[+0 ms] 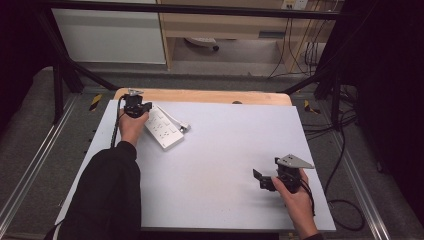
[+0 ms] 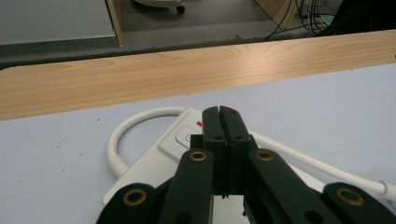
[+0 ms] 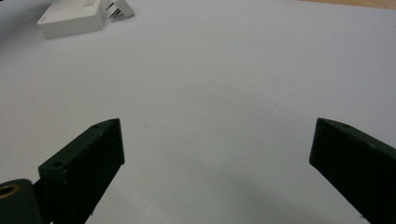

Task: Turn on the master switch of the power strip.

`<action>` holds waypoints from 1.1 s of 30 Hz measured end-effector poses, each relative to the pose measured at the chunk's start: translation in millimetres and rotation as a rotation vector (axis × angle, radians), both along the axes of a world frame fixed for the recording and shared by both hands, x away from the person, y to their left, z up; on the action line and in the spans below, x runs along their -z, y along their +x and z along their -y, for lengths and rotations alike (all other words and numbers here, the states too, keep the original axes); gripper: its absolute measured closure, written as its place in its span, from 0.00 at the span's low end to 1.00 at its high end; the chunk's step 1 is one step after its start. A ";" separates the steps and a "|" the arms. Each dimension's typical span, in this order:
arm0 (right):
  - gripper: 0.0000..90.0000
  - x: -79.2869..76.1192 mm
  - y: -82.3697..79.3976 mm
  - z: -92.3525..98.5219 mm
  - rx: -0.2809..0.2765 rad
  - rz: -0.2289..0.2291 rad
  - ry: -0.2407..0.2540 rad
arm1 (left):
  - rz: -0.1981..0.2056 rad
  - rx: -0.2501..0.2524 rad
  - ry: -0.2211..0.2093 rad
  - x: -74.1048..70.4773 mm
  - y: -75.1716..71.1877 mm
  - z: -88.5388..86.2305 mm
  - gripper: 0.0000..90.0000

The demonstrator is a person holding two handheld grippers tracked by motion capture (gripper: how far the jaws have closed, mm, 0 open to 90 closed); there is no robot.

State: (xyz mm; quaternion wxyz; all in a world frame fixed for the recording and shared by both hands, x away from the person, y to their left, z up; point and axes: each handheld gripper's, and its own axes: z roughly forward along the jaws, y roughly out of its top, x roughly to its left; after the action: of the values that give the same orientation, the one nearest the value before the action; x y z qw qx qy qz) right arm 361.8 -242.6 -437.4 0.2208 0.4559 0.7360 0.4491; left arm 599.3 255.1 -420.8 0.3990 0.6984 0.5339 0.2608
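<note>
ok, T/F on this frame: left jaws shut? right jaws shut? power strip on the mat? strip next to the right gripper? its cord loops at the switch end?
1. The left gripper has its jaws shut. True; they meet with nothing between them, above the power strip.
2. The right gripper has its jaws shut. False; they stand wide apart over bare mat.
3. The power strip lies on the grey mat. True.
4. The power strip lies beside the right gripper. False; it lies at the far left, by the left gripper.
5. The white cord loops at the strip's switch end. True.
</note>
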 end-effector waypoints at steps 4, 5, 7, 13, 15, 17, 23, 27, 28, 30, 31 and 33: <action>0.04 0.3 -0.2 0.9 0.003 -0.001 0.003 | 0.000 0.001 0.015 4.7 2.8 -2.7 1.00; 0.04 0.3 -0.4 1.3 0.004 -0.002 0.004 | 0.000 -0.003 0.018 5.7 3.5 -3.7 1.00; 0.04 0.3 -0.2 1.9 0.006 0.000 0.003 | 0.002 -0.017 0.012 8.0 5.7 -6.2 1.00; 0.04 0.8 -0.3 2.9 0.011 -0.006 0.008 | 0.000 -0.028 0.007 15.4 10.8 -7.8 1.00; 0.04 1.2 -0.2 3.1 0.012 -0.008 0.006 | -0.001 -0.031 0.006 17.5 11.7 -7.7 1.00; 0.04 1.4 -0.1 3.3 0.013 -0.008 0.006 | 0.004 -0.031 0.006 17.8 12.3 -7.5 1.00; 0.04 1.9 -0.2 3.3 0.016 -0.010 0.006 | 0.003 -0.031 0.018 17.5 14.5 -6.7 1.00; 0.04 2.1 -0.9 3.6 0.019 -0.012 0.008 | -0.002 -0.017 0.042 16.2 16.6 -4.4 1.00; 0.04 2.2 -0.9 3.9 0.019 -0.012 0.007 | -0.003 -0.020 0.038 16.3 16.8 -4.5 1.00; 0.04 2.6 -0.9 4.0 0.020 -0.012 0.006 | -0.003 -0.025 0.039 16.2 17.1 -4.2 1.00; 0.04 2.6 -0.9 4.0 0.019 -0.013 0.006 | -0.003 -0.022 0.046 16.0 17.2 -3.6 1.00; 0.04 2.6 -1.0 3.7 0.018 -0.015 0.007 | -0.003 -0.022 0.061 15.7 17.1 -2.6 1.00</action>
State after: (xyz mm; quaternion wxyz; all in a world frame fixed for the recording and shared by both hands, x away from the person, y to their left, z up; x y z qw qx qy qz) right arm 360.7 -246.2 -440.0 0.2179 0.4665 0.7320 0.4462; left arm 616.4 257.7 -436.4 0.3738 0.7048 0.5338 0.2802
